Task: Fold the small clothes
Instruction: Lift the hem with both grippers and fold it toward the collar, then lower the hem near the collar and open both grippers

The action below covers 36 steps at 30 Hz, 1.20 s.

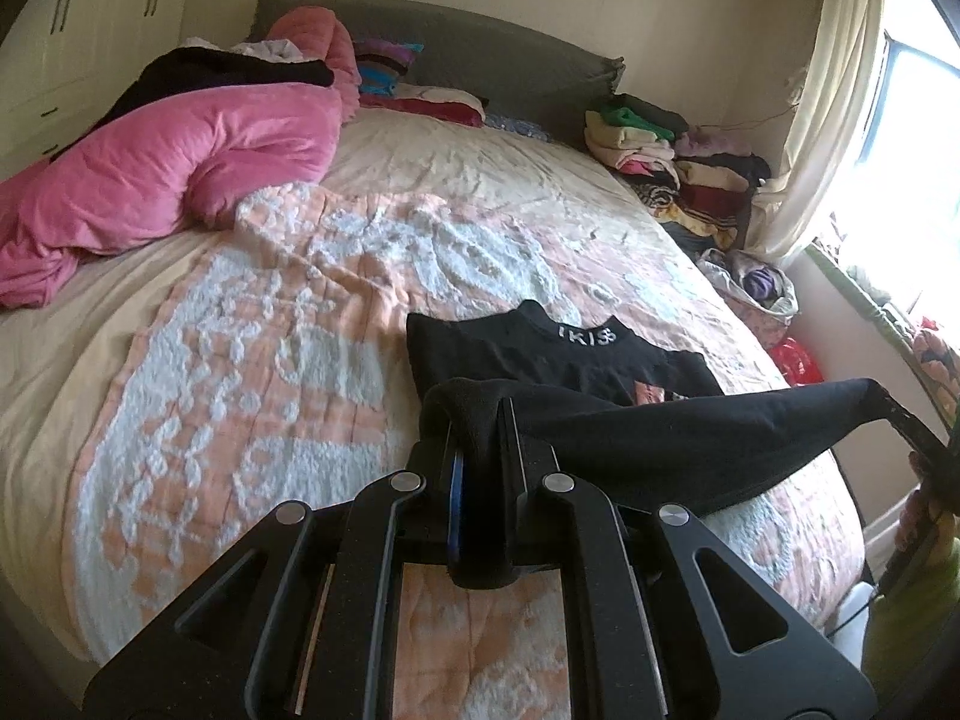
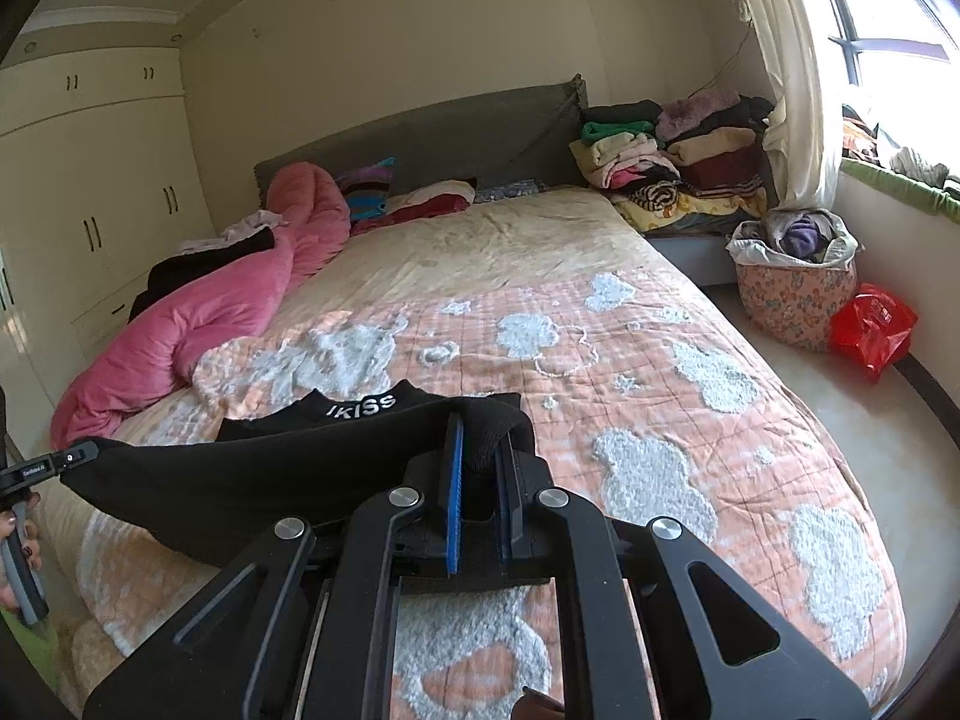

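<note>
Left wrist: both grippers (image 1: 477, 420) (image 2: 483, 444) clamped on black garment (image 1: 630, 426).

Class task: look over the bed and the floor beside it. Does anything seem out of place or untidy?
Yes. A pink duvet lies bunched along one side of the bed rather than spread flat, with dark clothes dumped on it. On the floor, a red bag sits crumpled beside the overfilled basket.

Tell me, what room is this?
It looks like a bedroom at home. There is a big bed with a pink duvet, tall wardrobes along the wall, and stacks of folded clothes by the window.
</note>
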Tool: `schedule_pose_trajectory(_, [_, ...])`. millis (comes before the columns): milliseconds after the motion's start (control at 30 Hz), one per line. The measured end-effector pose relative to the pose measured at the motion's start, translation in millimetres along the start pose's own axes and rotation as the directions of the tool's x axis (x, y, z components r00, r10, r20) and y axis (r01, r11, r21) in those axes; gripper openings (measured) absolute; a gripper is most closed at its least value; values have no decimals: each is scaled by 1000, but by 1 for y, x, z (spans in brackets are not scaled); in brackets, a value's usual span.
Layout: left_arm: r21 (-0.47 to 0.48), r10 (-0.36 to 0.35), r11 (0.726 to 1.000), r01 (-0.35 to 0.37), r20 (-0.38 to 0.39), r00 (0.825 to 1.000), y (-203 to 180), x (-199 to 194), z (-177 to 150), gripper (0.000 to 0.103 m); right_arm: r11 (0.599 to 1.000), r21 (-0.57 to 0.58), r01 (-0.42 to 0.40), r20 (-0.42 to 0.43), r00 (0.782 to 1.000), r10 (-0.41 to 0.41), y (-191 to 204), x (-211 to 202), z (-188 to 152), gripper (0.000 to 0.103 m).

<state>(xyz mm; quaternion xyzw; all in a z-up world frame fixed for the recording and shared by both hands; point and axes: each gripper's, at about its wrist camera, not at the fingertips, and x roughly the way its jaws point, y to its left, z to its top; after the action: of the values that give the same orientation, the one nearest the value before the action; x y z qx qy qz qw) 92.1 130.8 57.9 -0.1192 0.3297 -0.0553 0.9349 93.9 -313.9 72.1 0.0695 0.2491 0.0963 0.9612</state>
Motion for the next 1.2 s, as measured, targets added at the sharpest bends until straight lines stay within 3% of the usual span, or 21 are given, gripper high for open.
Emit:
schedule_pose_trajectory(633, [41, 85, 995, -86, 15, 996, -5, 55, 20, 4, 998, -38, 44, -41, 998, -46, -7, 63, 11, 8])
schedule_pose_trajectory(800, [91, 144, 985, -145, 21, 989, -10, 68, 22, 5, 998, -49, 48, -52, 997, -51, -7, 83, 11, 8])
schedule_pose_trajectory(1200, [60, 189, 980, -188, -19, 982, 5, 112, 30, 5, 991, -108, 75, -118, 989, -88, -1, 135, 13, 9])
